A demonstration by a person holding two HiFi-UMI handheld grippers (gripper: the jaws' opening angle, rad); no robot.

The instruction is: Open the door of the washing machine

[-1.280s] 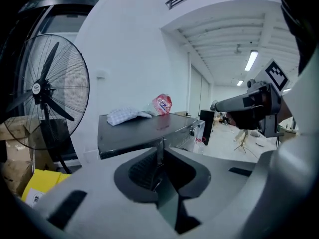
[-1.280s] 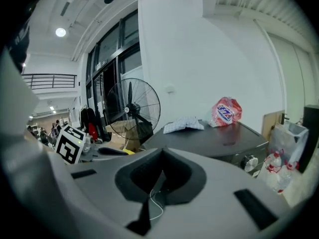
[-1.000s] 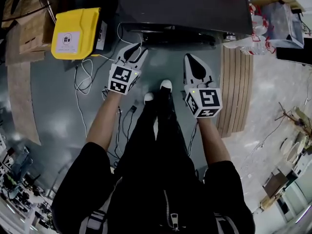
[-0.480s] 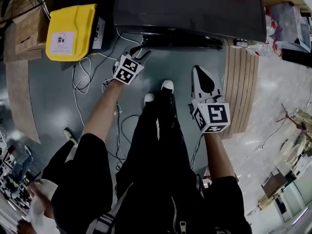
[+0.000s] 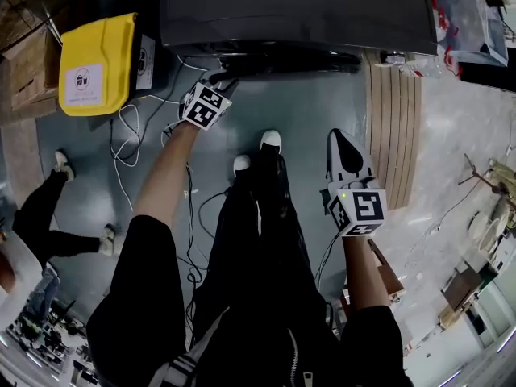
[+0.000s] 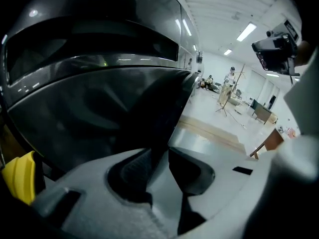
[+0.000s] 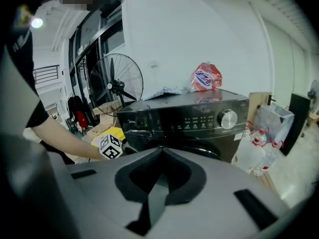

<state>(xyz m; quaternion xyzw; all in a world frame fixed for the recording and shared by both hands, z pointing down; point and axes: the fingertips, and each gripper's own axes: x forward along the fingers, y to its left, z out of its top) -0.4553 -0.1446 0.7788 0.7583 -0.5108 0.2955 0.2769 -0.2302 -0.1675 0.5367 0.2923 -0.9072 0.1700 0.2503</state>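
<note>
Left tool [image 6: 158, 149] at the washing machine door [image 6: 99, 108]: we see jaws apart, just been closing, its edge between them. Right tool [image 7: 162, 152] closed, empty.

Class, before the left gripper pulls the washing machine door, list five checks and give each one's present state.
1. Left gripper at the door of the washing machine: ok.
2. Firm grip on the door: not ok; jaws have just been closing, yet stand apart, the door's dark rim in the gap.
3. Right gripper out of the way: ok, shut, empty, held back.
4. Cables clear of the shoes: cannot tell.
5. Bystander away from the door: ok.
</note>
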